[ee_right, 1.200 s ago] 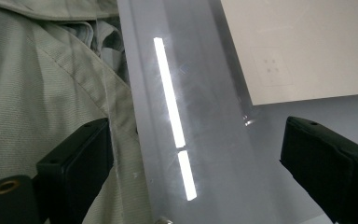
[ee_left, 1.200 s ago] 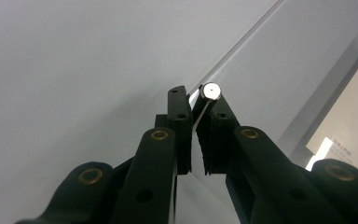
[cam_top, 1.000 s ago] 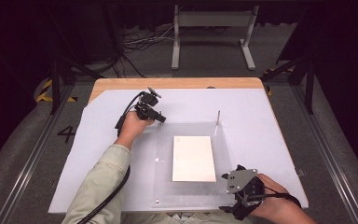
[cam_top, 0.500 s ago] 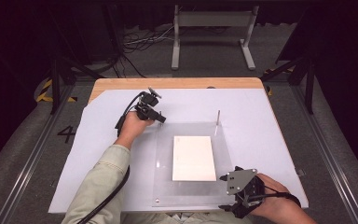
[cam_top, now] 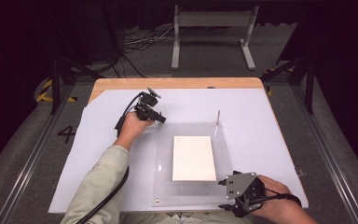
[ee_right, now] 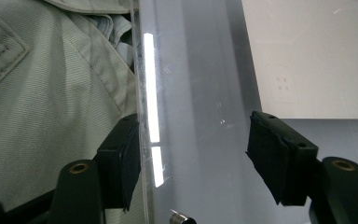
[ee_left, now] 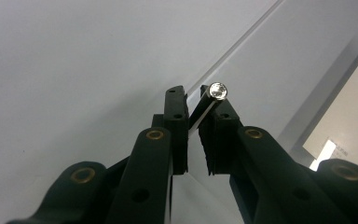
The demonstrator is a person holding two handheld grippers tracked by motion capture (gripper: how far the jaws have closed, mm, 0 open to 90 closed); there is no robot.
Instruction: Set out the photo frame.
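Note:
A clear acrylic plate lies on the white table cover, and a white card rests on it. My left gripper is at the plate's far left corner. In the left gripper view a thin metal pin stands between the jaws of the left gripper. These jaws have just been opening slightly, and a narrow gap shows at the pads. My right gripper is at the plate's near right corner. The right gripper straddles the plate's edge with its jaws apart; they have just been closing. A small pin head sits low between them, untouched.
Another metal pin stands upright at the plate's far right corner. A small hole marks the near left corner. The person's light shirt lies just past the plate's near edge. A grey metal stand is on the floor beyond the table.
The right hand has shifted slightly at the plate's near right corner. The left hand and its gripper stay where they were.

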